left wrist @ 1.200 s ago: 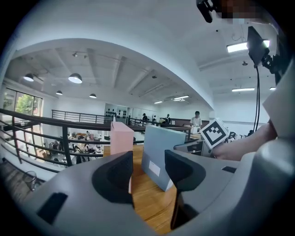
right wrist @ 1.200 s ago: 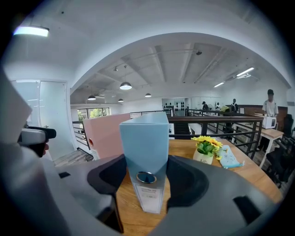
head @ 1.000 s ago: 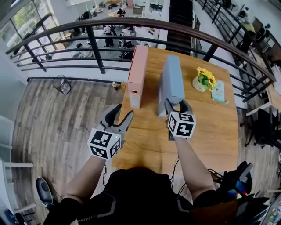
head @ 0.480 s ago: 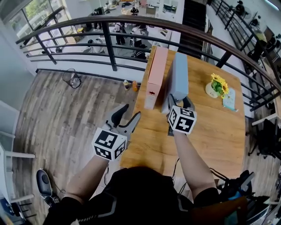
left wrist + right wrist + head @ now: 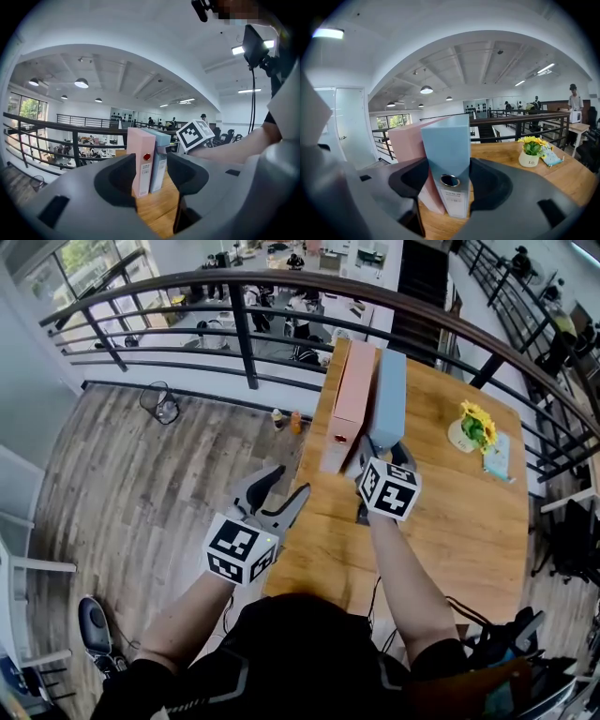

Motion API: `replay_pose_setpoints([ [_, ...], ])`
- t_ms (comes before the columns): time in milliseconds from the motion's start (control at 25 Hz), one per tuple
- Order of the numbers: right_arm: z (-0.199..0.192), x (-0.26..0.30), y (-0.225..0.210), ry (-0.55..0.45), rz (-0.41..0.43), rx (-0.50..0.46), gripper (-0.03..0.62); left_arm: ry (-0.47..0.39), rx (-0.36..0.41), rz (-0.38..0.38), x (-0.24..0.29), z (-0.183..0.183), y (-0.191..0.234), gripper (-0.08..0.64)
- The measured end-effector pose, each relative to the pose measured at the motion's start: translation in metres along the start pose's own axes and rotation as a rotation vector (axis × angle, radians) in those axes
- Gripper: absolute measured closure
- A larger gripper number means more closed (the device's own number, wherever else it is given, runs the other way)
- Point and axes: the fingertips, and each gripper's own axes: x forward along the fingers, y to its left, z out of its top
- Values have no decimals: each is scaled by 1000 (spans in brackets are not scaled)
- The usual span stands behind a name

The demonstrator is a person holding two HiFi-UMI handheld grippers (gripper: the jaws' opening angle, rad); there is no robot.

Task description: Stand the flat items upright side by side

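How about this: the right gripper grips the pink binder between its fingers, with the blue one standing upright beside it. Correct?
Wrong binder. The right gripper grips the blue binder between its fingers, with the pink binder standing upright beside it. The right gripper view shows this.

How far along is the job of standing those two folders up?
Nearly done. The pink binder and blue binder stand upright, close together on the table. The right gripper grips the blue binder's spine in its jaws; the left gripper is open and empty. Left: probably letting go, maybe squaring them.
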Motion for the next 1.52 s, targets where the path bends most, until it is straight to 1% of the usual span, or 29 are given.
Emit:
replay_pose_setpoints([
  [360, 1, -3, 8, -32, 94, 23, 305, 3, 1, -20, 3, -1, -3, 334],
  [640, -14, -8, 0, -7, 131, 5, 313, 13, -7, -19, 10, -5, -4, 334],
  [760, -18, -7, -3, 3, 126, -22, 324, 17, 0, -23, 13, -6, -5, 334],
  [880, -23, -4, 5, 19, 154, -70, 324, 13, 6, -31, 15, -5, -6, 334],
  [1000, -27, -4, 5, 30, 166, -97, 341, 17, 7, -33, 14, -6, -6, 334],
  [1120, -38, -1, 0, 66, 176, -125, 340, 32, 7, -33, 16, -10, -4, 334],
  [1200, -49, 2, -5, 95, 201, -139, 339, 43, 18, -40, 20, -12, -1, 334],
  [1320, -66, -2, -12, 129, 266, -166, 339, 80, 48, -52, 34, -22, 11, 333],
  [1440, -76, -8, -27, 137, 308, -157, 344, 124, 35, -29, 57, -37, 42, 333],
  [1520, -79, -4, -40, 151, 314, -161, 380, 158, 21, 0, 74, -48, 63, 333],
])
